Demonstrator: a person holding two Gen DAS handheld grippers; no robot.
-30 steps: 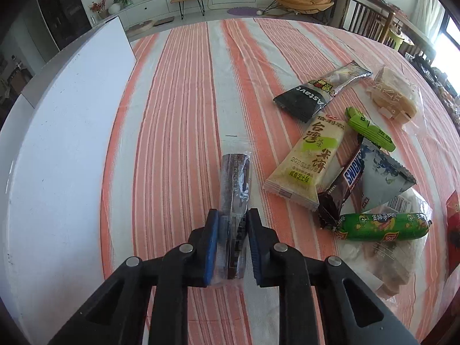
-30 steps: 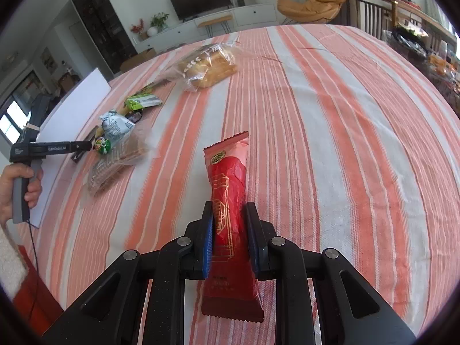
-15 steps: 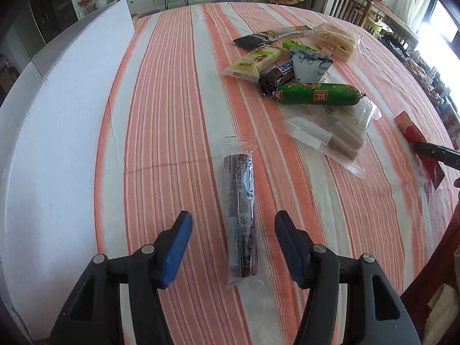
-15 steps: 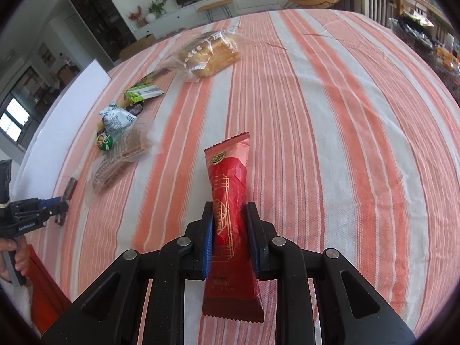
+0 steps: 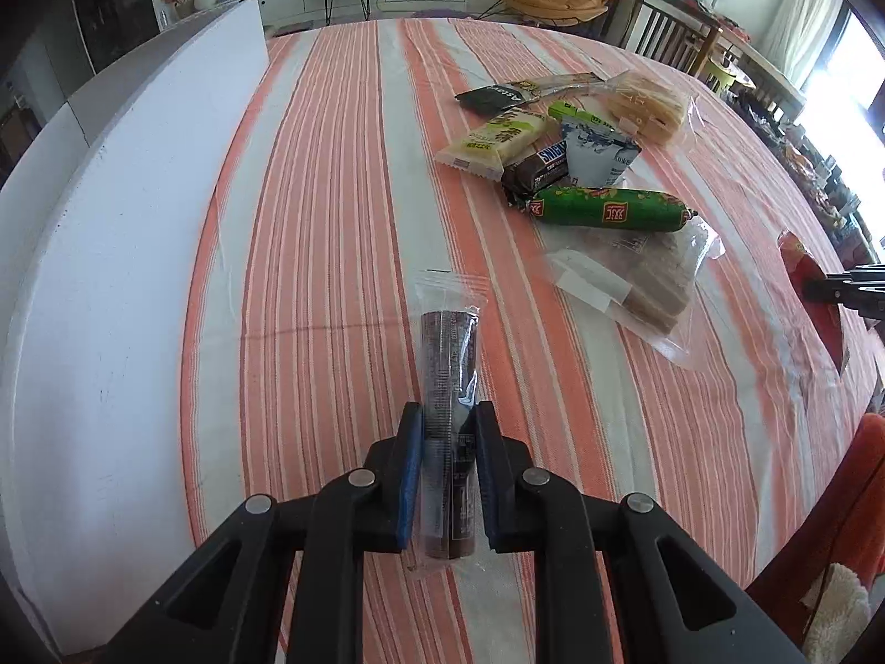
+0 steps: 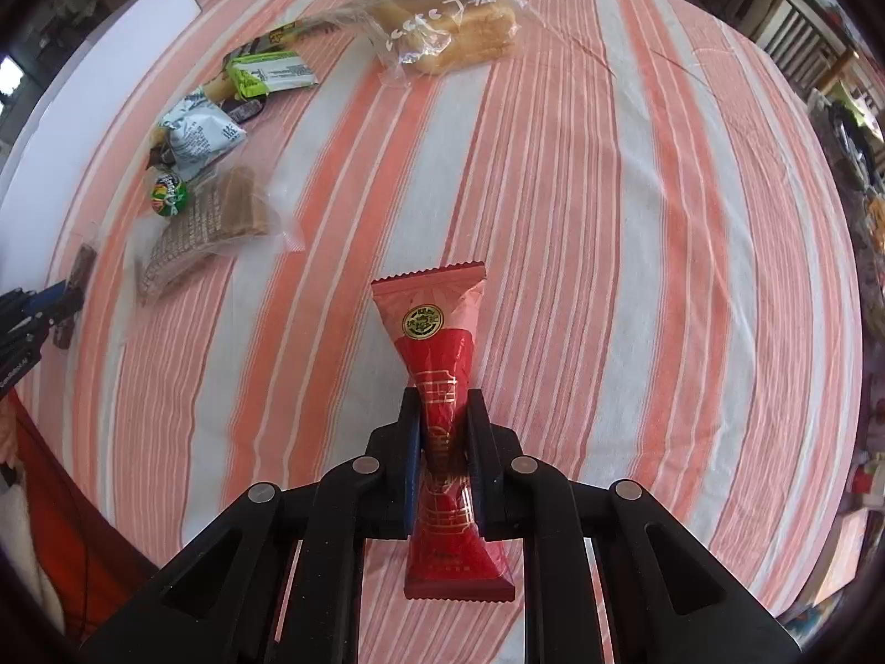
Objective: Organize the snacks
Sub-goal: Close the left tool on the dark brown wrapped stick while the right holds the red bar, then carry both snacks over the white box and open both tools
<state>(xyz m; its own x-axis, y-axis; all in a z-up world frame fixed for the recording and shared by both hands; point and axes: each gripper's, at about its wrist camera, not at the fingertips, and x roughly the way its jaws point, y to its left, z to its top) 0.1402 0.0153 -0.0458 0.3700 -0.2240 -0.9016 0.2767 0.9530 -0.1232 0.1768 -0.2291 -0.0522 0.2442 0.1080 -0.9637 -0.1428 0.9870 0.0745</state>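
A dark snack bar in a clear wrapper (image 5: 448, 354) sits between the blue pads of my left gripper (image 5: 447, 415), which is shut on its near half, low over the striped tablecloth (image 5: 310, 254). My right gripper (image 6: 445, 404) is shut on a red foil packet (image 6: 437, 332) and squeezes it at the waist, above the cloth. The left wrist view shows the right gripper (image 5: 818, 288) with the red packet (image 5: 824, 326) at the far right. In the right wrist view the left gripper (image 6: 61, 293) is at the left edge.
A pile of snacks lies mid-table: green sausage (image 5: 608, 210), wafer bag (image 5: 647, 276), Snickers bar (image 5: 539, 166), rice cracker pack (image 5: 498, 141), bagged bread (image 6: 448, 27). A white board (image 5: 110, 221) runs along the left side of the table. Chairs stand beyond the far edge.
The left gripper opened with the dark bar lying on the cloth away from the pile, then shut on it again. The right gripper tipped downward and pinched the red packet tighter.
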